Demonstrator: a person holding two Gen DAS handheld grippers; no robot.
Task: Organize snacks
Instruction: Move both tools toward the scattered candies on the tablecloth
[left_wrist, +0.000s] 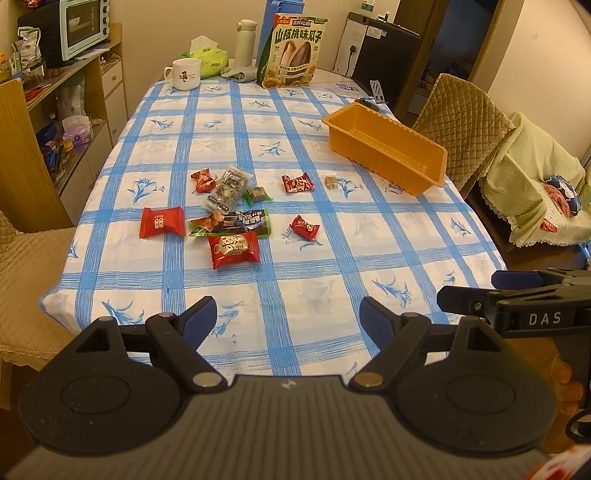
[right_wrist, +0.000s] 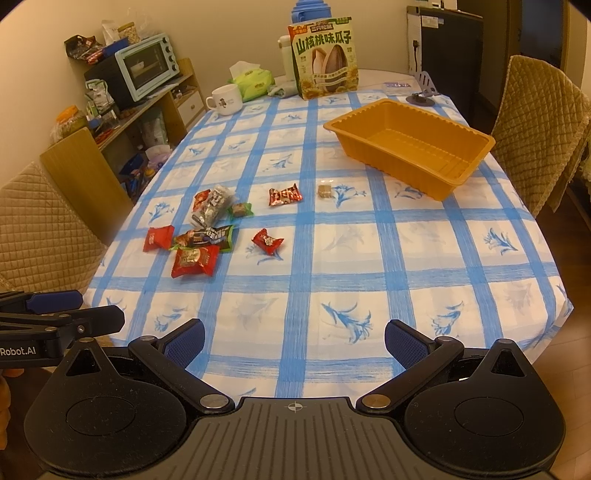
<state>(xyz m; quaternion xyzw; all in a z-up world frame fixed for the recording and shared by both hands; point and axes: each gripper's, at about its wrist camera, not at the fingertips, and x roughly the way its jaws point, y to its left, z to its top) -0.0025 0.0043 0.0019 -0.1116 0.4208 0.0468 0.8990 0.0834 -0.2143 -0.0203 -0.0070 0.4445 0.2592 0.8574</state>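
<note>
Both my left gripper (left_wrist: 287, 314) and right gripper (right_wrist: 294, 338) hover wide open and unladen at the table's near edge; wrapped snacks (left_wrist: 229, 218) lie scattered mid-table, orange tray (left_wrist: 388, 147) far right.

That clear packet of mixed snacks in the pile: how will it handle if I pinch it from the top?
The clear packet looks like soft film around loose pieces, so it will probably sag and shift rather than stay stiff. It leans against a small red candy, which may get dragged along. The glossy film could be slippery; the open right gripper should likely pinch near the middle.
</note>
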